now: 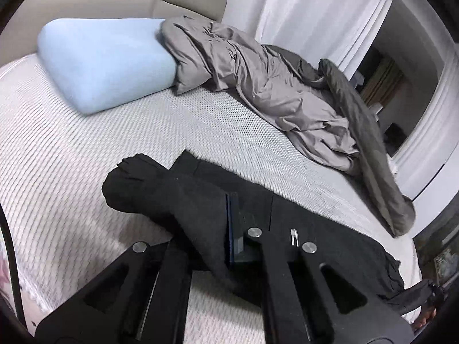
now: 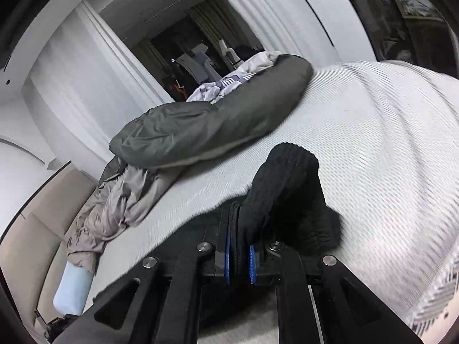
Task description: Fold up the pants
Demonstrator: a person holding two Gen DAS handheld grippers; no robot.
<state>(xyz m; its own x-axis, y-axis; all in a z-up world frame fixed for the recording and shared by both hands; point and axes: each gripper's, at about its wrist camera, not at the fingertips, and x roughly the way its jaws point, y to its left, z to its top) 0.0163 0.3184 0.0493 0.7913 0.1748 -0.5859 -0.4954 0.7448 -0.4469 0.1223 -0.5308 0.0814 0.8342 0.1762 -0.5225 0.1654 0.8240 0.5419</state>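
- Left gripper [image 1: 229, 229]: jaws closed tight on a fold of the black pants [image 1: 330, 229]. The dark fabric passes between the blue-edged pads and bunches up in a rounded hump on the far left side of the fingers.
- Right gripper [image 2: 240, 258]: jaws clamped on another part of the pants [image 2: 289, 189]. Layered black cloth is pinched between the two blue pads, and a ribbed lump of it rises just beyond the fingertips.
- Pants, location: on the mattress [image 1: 71, 186], towards its near edge. In the left wrist view the garment runs as a long dark band from the gripper to the lower right, and its far corner lies flat on the white textured cover.
- Mattress: a white, ribbed surface, bare around the pants on the far and left sides.
- Grey duvet [image 1: 258, 86]: crumpled in a long heap along the far side of the mattress, well apart from the pants. A darker grey rolled edge [image 2: 206, 132] lies along the heap and reaches towards the mattress corner.
- Light blue pillow [image 1: 103, 66]: at the head end of the mattress, touching the end of the duvet heap.
- Beige upholstered headboard [image 1: 114, 3]: stands directly behind the pillow.
- White panelled wall [image 1: 315, 8] and an opening into a dark room [image 2: 183, 48] lie beyond the bed. Contents of that room are too small to identify.
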